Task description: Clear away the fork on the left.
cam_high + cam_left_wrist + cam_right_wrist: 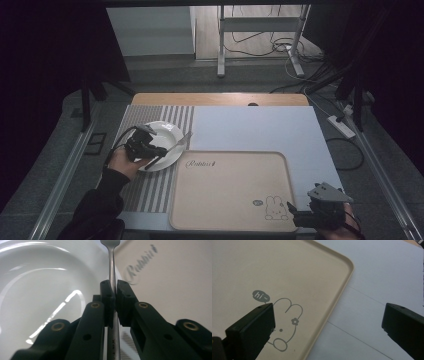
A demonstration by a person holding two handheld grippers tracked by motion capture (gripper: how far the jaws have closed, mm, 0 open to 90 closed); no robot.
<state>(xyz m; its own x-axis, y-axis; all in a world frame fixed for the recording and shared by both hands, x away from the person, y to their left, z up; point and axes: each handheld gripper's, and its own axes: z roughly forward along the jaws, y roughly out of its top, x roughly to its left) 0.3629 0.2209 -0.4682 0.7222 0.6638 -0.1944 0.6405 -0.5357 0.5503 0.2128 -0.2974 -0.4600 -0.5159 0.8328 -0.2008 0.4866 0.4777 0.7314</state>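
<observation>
1. Worktop (260, 125): carries a striped mat (150, 192) at the left, a beige tray (230, 192) at centre-front, and a white plate (162, 131) on the mat just beside the tray's far-left corner.
2. Tray: bare, apart from its printed lettering and rabbit drawing. It lies to the right of the plate, on the side toward which the fork's tines point.
3. Left claw (161, 151): clamped on a fork (176, 145) by its handle, over the plate's near-right rim. In the left gripper view the jaws stand together with the handle (113, 285) pinched between the pads.
4. Fork's long axis: runs straight out from the left claw, tines leading toward the tray's far-left corner. This claw is by far the nearer to plate and fork.
5. Right claw (294, 212): jaws apart, holding nothing, low at the tray's near-right corner beside the rabbit drawing, well apart from the fork.
6. Hard to make out: the tines are cut off at the top edge of the left gripper view, and small in the high view. Whether the fork touches the plate cannot be told.
</observation>
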